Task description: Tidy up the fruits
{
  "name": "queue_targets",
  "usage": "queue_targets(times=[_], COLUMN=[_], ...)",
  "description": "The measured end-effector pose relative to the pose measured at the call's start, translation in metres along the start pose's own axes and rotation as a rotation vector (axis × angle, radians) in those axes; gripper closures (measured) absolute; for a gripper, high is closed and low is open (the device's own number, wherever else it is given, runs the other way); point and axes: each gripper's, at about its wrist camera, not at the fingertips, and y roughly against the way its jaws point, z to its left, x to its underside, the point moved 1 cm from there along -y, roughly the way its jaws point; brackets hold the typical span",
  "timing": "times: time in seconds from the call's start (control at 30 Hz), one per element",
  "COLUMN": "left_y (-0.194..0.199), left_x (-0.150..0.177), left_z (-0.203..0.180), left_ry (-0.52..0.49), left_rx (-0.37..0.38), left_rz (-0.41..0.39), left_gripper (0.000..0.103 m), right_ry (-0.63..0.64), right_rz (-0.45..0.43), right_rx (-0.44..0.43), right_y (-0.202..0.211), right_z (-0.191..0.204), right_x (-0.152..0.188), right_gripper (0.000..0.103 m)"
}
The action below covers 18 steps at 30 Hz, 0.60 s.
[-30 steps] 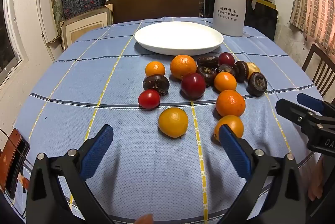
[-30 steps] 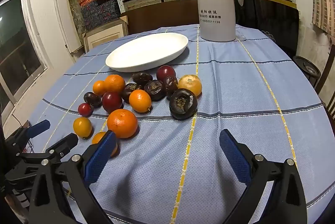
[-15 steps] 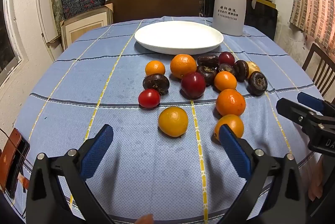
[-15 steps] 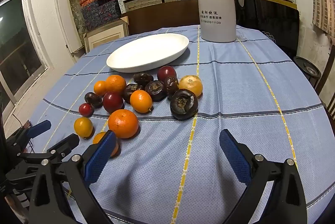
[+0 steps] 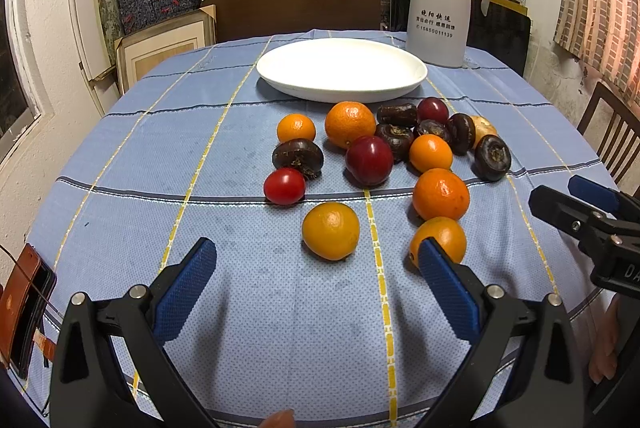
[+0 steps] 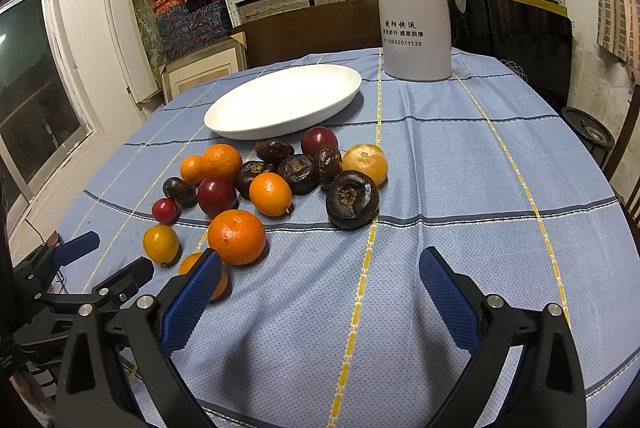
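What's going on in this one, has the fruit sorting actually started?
Not yet. A person holds the left gripper and right gripper open and empty, low over the blue tablecloth. The fruit, including oranges, plums and a small tomato, lies loose on the cloth in front of the white plate, which holds nothing.

The tablecloth point(image 5: 248, 156) is light blue with fine dots, crossed by yellow and dark blue lines; the far plate point(image 5: 341, 68) is plain white; the jug point(image 5: 437, 12) pale grey with dark lettering; oranges point(image 5: 331, 230) bright orange; plums point(image 5: 369, 160) deep red; the chestnut-like fruits point(image 6: 352, 199) dark brown; gripper pads point(image 5: 185, 288) blue.
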Motion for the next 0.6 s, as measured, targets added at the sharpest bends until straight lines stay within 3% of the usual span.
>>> queue_targets(times=[0.6], left_y=[-0.0055], left_x=[0.0030], left_z=[-0.0023], left_ry=[-0.001], left_rx=[0.003], left_rz=[0.014], left_gripper=[0.004], right_ry=[-0.008], right_rz=[0.003], right_rx=[-0.007], right_y=[0.0002], right_z=[0.0025], right_x=[0.0003], right_gripper=[0.003])
